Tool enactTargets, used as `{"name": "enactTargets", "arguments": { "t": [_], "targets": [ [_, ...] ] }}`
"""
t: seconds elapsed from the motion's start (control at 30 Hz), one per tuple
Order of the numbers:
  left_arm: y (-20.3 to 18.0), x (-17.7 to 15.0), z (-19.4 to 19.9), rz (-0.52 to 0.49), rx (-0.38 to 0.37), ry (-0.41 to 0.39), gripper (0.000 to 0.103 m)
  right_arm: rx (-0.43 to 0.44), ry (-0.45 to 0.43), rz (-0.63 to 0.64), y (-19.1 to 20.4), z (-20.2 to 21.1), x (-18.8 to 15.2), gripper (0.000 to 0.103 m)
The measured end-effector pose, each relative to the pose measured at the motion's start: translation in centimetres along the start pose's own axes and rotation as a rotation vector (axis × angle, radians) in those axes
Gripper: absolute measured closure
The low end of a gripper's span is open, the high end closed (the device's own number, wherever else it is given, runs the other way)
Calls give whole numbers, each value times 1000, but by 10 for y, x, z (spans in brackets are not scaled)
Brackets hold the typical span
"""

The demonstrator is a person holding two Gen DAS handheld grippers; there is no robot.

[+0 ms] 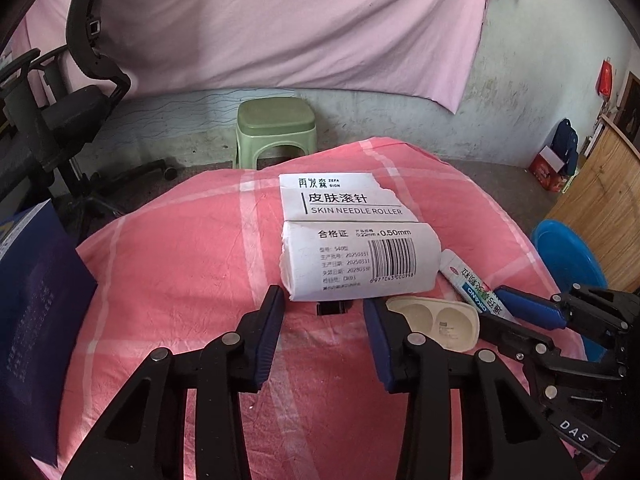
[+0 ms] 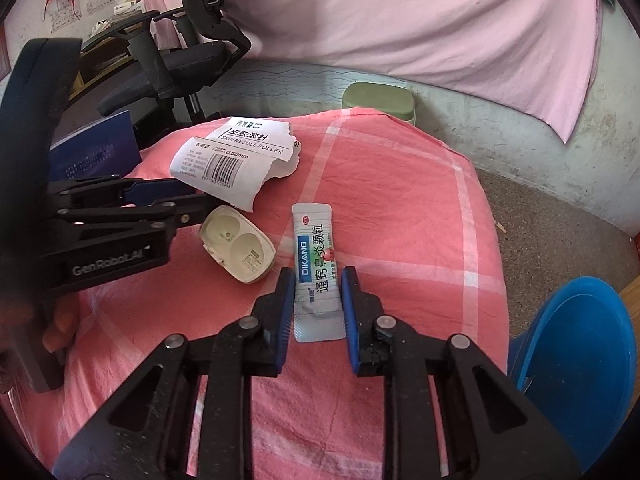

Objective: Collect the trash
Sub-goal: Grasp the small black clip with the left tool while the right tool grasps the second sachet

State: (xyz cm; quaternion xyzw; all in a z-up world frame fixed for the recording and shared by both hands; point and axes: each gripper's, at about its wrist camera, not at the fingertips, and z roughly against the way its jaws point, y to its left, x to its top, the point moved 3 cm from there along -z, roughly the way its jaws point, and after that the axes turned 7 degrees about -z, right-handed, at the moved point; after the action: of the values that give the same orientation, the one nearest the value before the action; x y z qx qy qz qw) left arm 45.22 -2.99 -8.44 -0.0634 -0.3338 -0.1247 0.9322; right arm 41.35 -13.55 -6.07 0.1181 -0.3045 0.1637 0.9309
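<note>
Beside pink cloth, blue bin, seemingly empty, sachet between right tongs

The torn white box reads "ZEFA SIGN", "皮肤滚针", "SKIN NEEDLE ROLLER", "合格证" and "0.22mm x 0.50mm", with dates such as 20250331 beside a barcode numbered 6 97 043 000998. The sachet reads "DIKANG" and "通窍鼻炎颗粒". The left gripper body carries "GenRobot.AI"; the right gripper body shows "DAS".
</note>
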Motion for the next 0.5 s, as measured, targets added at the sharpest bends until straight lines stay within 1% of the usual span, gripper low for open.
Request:
{"name": "enactTargets", "arguments": {
  "t": [0.03,0.1,0.13,0.17,0.23,0.3,0.4,0.5],
  "targets": [
    [0,0,-1,-3,5,2,71,0,0,0,0,0,0,59],
    [-1,0,-1,-10,14,5,80,2,1,-1,0,0,0,59],
    [-2,-1,-3,-9,11,5,87,4,2,-1,0,0,0,59],
    [-2,-1,-3,-6,2,4,89,7,3,-1,0,1,0,59],
    [1,-2,-1,3,-30,-1,89,13,5,1,1,1,0,59],
    [3,-3,0,10,-43,-4,90,16,7,6,2,2,-1,59],
    [0,-5,5,11,-41,-1,91,19,8,12,4,3,-2,59],
    [-4,-14,15,18,-36,-1,91,26,3,12,4,7,-4,59]
  ]
}}
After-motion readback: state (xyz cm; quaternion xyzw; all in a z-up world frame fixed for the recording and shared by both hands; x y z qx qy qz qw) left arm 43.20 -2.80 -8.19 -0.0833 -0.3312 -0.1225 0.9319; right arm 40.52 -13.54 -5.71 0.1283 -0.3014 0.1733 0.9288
